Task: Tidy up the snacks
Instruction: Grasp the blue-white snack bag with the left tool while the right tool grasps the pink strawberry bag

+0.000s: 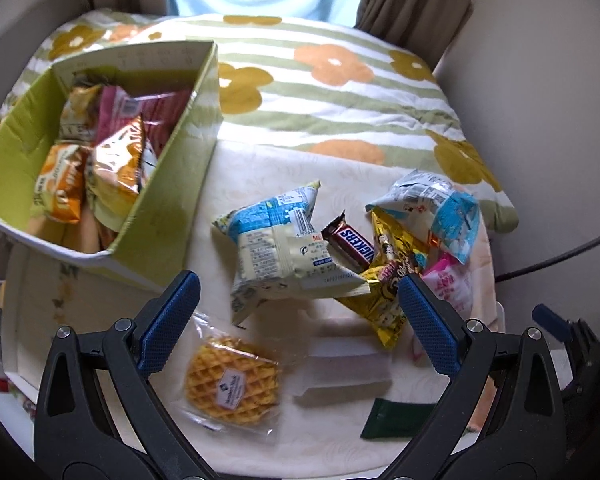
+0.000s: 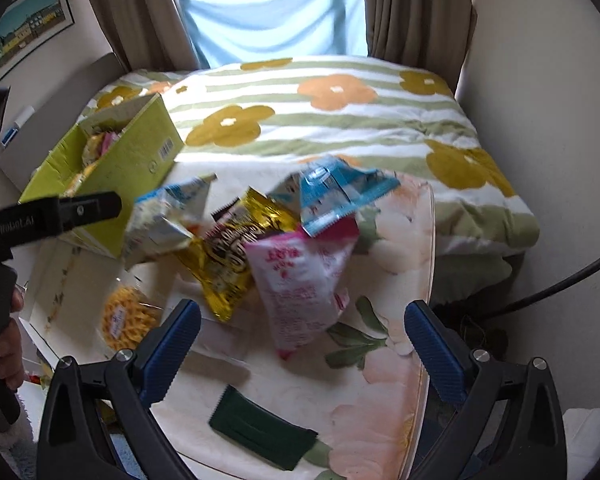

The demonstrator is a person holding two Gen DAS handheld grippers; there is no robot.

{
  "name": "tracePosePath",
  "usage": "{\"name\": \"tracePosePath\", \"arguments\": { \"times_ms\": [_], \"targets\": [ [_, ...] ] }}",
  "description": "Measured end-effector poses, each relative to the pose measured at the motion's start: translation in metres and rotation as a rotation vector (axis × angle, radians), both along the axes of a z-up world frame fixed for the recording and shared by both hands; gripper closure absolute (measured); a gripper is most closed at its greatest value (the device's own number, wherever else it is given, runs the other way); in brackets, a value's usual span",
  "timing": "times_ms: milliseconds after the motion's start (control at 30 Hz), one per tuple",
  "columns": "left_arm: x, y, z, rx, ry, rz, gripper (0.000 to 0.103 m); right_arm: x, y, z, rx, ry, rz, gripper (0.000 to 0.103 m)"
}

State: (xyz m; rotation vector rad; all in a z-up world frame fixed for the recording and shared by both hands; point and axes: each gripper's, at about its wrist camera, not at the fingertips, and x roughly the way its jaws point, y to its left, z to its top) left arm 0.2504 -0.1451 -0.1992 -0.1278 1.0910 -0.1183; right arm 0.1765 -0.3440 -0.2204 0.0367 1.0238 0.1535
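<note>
Some snacks already lie in the green box [image 1: 152,216]. More sit in a pile [image 1: 340,240] just beside the box. Both the left gripper [image 1: 298,320] and right gripper [image 2: 302,344] are wide apart, holding nothing. Next, one should probably grab a snack like the waffle [image 1: 232,384].

The green box [image 1: 162,216] walls the left; bare cloth [image 1: 340,364] lies before the snack pile [image 1: 340,248].
</note>
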Motion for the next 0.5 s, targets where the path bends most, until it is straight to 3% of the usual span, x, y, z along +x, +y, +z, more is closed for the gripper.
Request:
{"name": "tracePosePath", "arguments": {
  "times_ms": [400, 500],
  "targets": [
    [0.058, -0.008, -0.051, 0.055, 0.127, 0.018, 0.005, 0.032, -0.001, -0.043, -0.004, 0.091, 0.059, 0.001],
    [0.07, -0.01, -0.064, 0.053, 0.174, 0.004, 0.016, 0.039, 0.001, -0.052, -0.014, 0.113, 0.066, 0.001]
  ]
}}
